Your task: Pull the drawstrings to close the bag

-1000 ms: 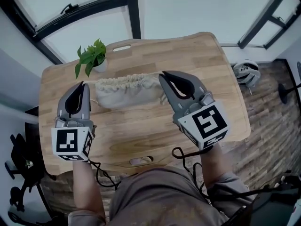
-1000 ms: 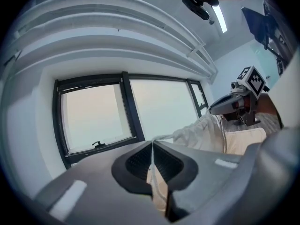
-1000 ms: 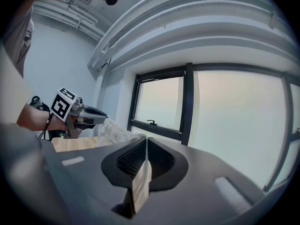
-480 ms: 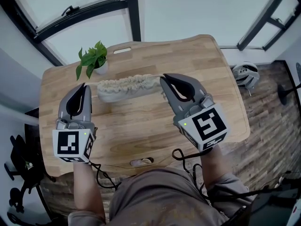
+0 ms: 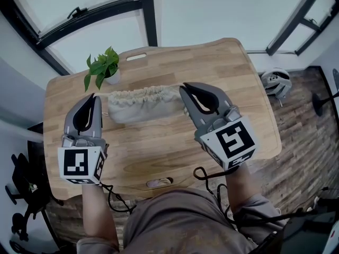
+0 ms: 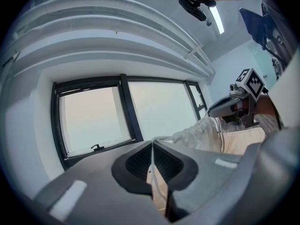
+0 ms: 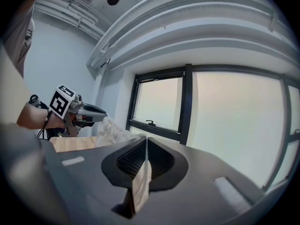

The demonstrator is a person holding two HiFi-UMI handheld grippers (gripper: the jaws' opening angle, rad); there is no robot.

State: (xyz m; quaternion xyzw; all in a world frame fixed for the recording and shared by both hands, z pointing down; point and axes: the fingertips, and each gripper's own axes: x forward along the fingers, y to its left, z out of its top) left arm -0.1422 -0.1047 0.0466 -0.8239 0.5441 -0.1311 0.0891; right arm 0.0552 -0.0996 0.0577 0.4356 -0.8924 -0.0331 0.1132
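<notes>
A beige cloth bag [image 5: 142, 103] lies on the wooden table [image 5: 159, 147] with its gathered, ruffled mouth along the far edge. It sits between my two grippers. My left gripper [image 5: 94, 96] is at the bag's left end, shut on a thin drawstring [image 6: 152, 154] that runs off its tips toward the bunched bag [image 6: 201, 131]. At the bag's right end, my right gripper [image 5: 183, 88] is shut on the other drawstring [image 7: 142, 182]. The ruffled bag [image 7: 114, 131] shows just past its jaws, with the left gripper [image 7: 90, 110] beyond.
A small potted plant [image 5: 103, 66] stands just behind the bag's left end. A slot [image 5: 136, 56] is cut in the table's far edge. Black window frames [image 5: 145, 9] run beyond the table. A white rounded object [image 5: 275, 82] lies on the floor at right.
Half a second ago the bag was pulled up into a narrow gathered strip; now it has settled back with its body spread toward me. Both grippers have stayed nearly in place.
</notes>
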